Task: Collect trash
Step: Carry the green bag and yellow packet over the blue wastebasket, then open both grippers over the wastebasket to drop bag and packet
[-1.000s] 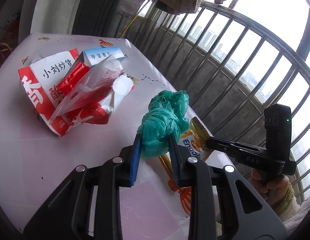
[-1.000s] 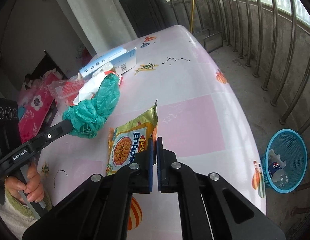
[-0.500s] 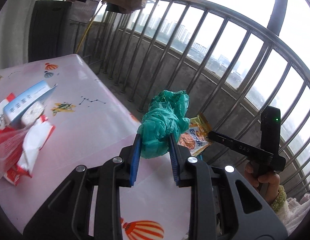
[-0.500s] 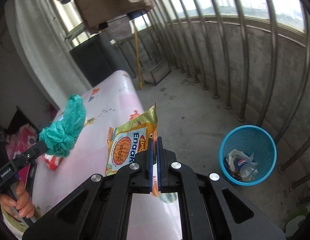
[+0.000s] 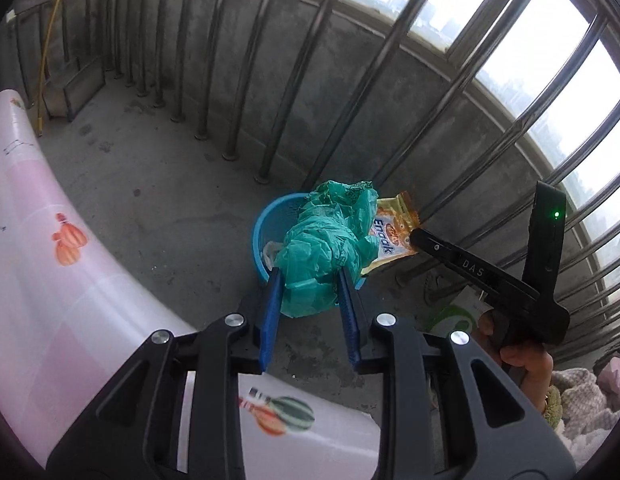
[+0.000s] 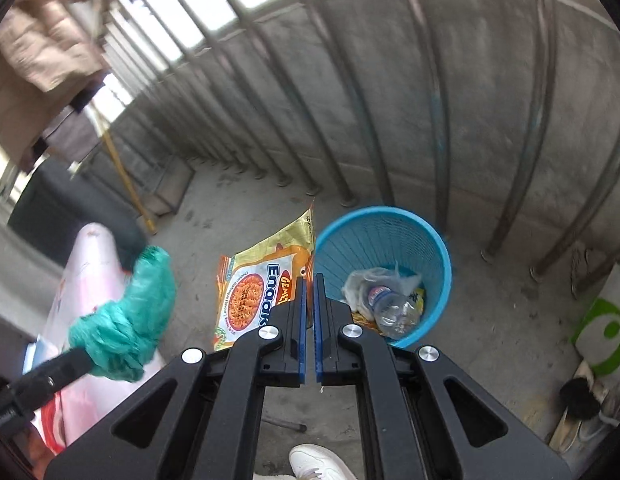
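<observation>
A crumpled green plastic bag sits clamped between the blue pads of my left gripper, held in the air over the near rim of the blue mesh bin. My right gripper is shut on the edge of a yellow Enaak snack wrapper, which hangs just left of the blue bin. Inside the bin lie a plastic bottle and crumpled wrappers. In the right wrist view the green bag shows at the left; in the left wrist view the wrapper shows behind the bag.
The bin stands on a concrete floor by a metal railing. The pink table edge is at the left. A white shoe is at the bottom of the right wrist view, and shoes lie at the right.
Both grippers have swung off the table and out over the floor, carrying the green bag and the snack wrapper towards the blue bin. Both views now point down at it.
</observation>
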Motion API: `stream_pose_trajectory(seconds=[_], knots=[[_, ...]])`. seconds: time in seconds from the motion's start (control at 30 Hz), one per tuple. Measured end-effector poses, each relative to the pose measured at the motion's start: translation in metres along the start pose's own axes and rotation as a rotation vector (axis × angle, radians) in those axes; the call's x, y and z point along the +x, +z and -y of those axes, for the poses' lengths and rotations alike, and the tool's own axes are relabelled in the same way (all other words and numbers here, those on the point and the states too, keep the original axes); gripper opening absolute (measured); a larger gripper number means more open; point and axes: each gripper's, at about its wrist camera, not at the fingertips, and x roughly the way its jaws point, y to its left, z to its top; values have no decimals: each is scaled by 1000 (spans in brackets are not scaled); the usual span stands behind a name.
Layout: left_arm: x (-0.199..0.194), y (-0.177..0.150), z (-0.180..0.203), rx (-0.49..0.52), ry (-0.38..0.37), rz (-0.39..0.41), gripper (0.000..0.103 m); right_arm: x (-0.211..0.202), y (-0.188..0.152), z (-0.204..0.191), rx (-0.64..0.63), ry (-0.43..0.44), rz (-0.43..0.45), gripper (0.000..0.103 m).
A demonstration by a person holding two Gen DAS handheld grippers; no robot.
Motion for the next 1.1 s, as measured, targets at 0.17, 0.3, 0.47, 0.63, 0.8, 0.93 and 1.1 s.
stream_pose_trajectory(seconds=[0.17,0.3,0.47,0.63,0.8,0.93,1.1], knots=[[73,34,19,91,58,-106,27,48,12,36,118,-43,-32,3],[119,55,32,149,84,-131,38,95,19,67,191,-110,-50,6],[138,62,36,145,60,-133,57,138,11,104,298,-195,-140,23],[114,51,35,160,75,-60,73,125,-2,100,257,-204,-109,38],[75,45,30,123,94,39,83,100,-1,83,206,-195,-60,45],[30,34,25,66,84,123,84,66,10,49,115,-212,36,68],[-28,8,17,28,87,193,85,23,16,-5,-60,-94,103,72]])
